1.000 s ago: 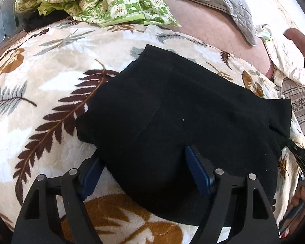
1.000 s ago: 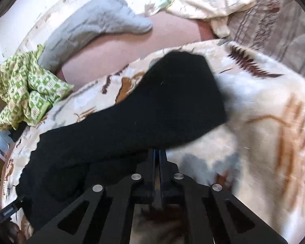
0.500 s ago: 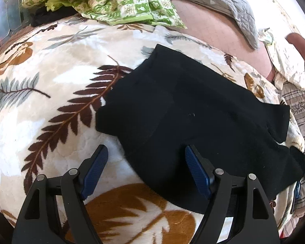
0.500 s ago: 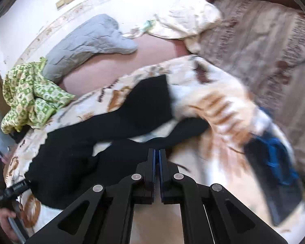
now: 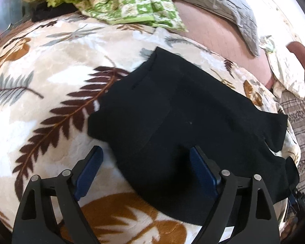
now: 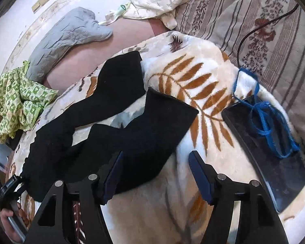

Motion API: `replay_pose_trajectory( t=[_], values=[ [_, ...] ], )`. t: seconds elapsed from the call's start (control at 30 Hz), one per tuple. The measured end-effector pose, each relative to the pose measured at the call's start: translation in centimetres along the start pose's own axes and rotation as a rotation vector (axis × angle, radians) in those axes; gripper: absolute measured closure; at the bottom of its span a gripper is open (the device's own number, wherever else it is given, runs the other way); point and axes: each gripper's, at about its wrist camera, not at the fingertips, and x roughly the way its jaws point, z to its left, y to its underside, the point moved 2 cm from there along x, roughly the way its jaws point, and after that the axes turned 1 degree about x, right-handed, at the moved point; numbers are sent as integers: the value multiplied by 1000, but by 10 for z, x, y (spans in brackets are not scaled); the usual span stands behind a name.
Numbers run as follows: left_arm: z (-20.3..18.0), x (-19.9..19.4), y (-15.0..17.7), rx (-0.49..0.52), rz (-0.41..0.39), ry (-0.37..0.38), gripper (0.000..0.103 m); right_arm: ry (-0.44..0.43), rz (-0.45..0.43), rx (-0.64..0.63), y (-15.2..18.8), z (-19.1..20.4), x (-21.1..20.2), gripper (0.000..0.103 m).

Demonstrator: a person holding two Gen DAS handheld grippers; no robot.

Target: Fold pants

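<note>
**Black pants lie spread on leaf-print blanket, both tongs wide**

A pair of black pants [image 5: 185, 120] lies flat on a cream blanket [image 5: 50, 93] printed with brown and orange fern leaves. The waist end sits near the blanket's near edge on the left wrist side, and the two legs [image 6: 132, 109] splay apart toward the far edge, a wedge of blanket showing between them. The left gripper [image 5: 145, 158] stands wide open over the waist end, one blue pad on bare blanket, the other over black cloth, nothing pinched. The right gripper [image 6: 155, 162] is also spread wide, above the nearer leg's hem, holding nothing. A dark tablet [image 6: 270, 146] with a blue cord [image 6: 262, 113] lies at the blanket's right edge. A green checked cloth [image 5: 116, 2] and a grey quilted pillow [image 5: 217, 6] rest beyond the far edge.
</note>
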Motion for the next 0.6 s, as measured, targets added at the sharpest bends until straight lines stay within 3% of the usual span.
replay_pose_trajectory(
  t=[0.03,0.07,0.1,0.13,0.2,0.23,0.27,0.5,0.6],
  values=[
    [-1,0,0,3,-2,5,59,-2,2,8,-1,0,4,35],
    [-1,-1,-1,6,-2,-10,77,-3,2,13,-2,1,7,35],
    [2,0,-2,-9,7,8,87,-7,-3,17,-4,1,9,35],
    [4,-1,-3,-28,11,30,89,-11,-8,18,-5,2,10,36],
    [7,-7,-3,-32,1,47,90,-17,-24,23,-8,1,12,51],
    [9,-13,-4,-34,-10,52,91,-16,-27,23,-9,2,11,80],
    [12,-19,-5,-38,-23,56,91,-14,-31,24,-10,1,9,98],
    [36,-64,-4,-24,-84,25,91,-18,-16,-36,-2,16,-15,99],
    [53,-71,5,-27,-73,-3,91,-28,18,-65,12,20,-21,99]
  ],
)
